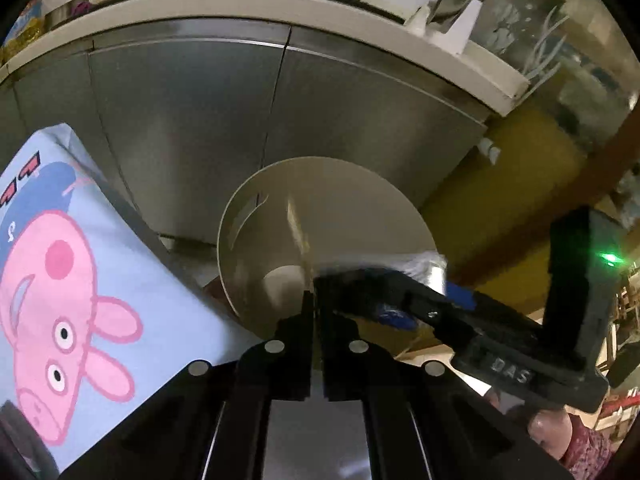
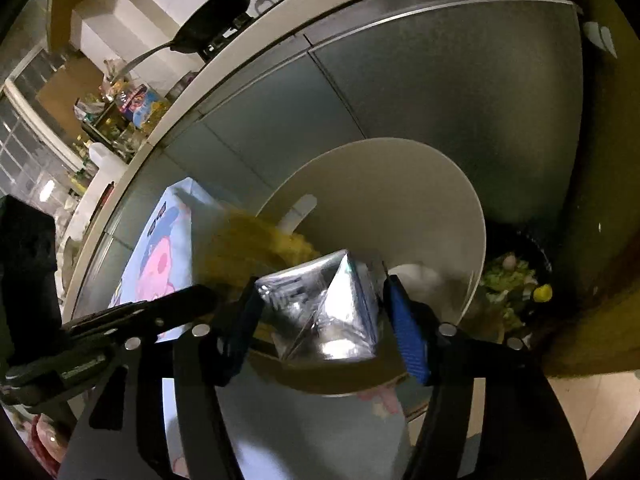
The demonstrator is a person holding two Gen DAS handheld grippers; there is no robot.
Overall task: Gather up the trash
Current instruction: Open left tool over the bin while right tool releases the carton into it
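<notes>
— Where's the left wrist camera looking?
— Steeply down along its fingers, close over the white bin [image 1: 320,216].
— And the right?
— Same downward tilt, nearer. Both share the bin [image 2: 400,208], the cabinet doors [image 1: 200,112] and the cartoon-pig box [image 1: 80,280].

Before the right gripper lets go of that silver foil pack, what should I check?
1. Crumpled silver foil pack between right gripper fingers: ok.
2. Blue pads pressing on it: cannot tell.
3. Pack in front of round white plastic bin mouth: ok.
4. Left gripper shut at bin's near rim: ok.
5. Light-blue cartoon-pig box clear of the mouth: ok.
</notes>
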